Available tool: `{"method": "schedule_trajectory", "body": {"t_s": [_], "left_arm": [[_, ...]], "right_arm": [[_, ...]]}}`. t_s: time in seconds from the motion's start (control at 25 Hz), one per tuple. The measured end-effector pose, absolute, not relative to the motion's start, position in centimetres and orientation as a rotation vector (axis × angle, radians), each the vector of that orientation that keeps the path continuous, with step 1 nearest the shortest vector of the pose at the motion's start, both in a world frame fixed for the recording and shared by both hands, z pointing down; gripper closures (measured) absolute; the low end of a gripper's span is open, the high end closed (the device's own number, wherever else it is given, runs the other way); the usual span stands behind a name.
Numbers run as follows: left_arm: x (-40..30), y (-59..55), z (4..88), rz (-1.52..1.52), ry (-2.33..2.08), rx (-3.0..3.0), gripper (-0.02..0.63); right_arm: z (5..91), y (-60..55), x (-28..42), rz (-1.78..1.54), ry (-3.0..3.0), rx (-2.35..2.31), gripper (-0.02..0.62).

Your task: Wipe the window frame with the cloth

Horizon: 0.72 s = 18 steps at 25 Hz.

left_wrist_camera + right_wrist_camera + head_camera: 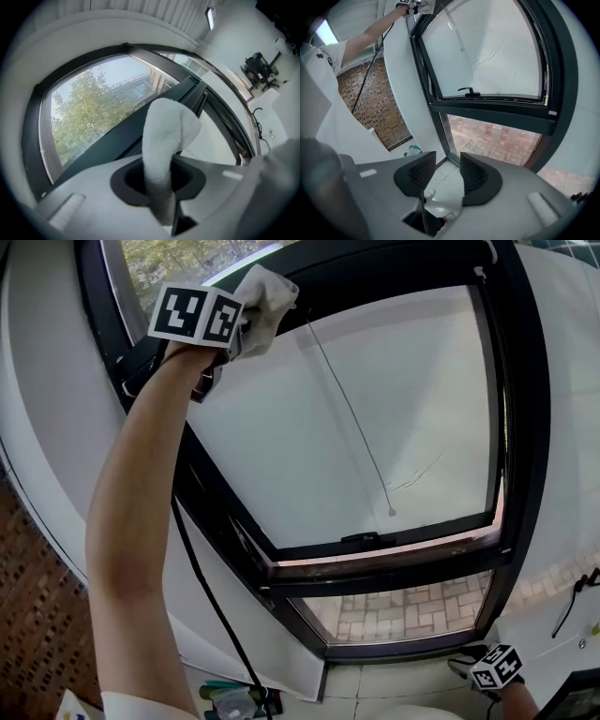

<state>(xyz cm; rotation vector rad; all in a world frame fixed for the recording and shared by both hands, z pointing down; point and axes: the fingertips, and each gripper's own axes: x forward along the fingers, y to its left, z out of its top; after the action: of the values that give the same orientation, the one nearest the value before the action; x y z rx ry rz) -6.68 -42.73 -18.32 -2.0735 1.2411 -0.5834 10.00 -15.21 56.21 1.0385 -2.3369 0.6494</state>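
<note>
While the left gripper clamps the cloth at the window frame's top rail, the right gripper hangs far below, fingers spread and empty.

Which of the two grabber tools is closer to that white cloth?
Left. The left gripper is shut on the cloth, raised against the upper window frame. The right gripper hangs far below it, open and empty, near the frame's bottom corner.

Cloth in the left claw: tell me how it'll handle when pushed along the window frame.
Probably floppy: the cloth folds over past the left claw. Likely light and soft, given its fluffy pile. It should drag rather than slide on the dark window frame.
</note>
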Motion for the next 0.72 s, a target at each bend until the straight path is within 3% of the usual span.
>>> {"method": "schedule_trajectory", "body": {"t_s": [0.72], "left_arm": [[-31.1, -45.9, -18.8, -0.652, 1.519, -1.942, 0.509]], "right_arm": [[56.0, -17.9, -0.3, 0.623, -2.329, 0.955, 0.431]]}}
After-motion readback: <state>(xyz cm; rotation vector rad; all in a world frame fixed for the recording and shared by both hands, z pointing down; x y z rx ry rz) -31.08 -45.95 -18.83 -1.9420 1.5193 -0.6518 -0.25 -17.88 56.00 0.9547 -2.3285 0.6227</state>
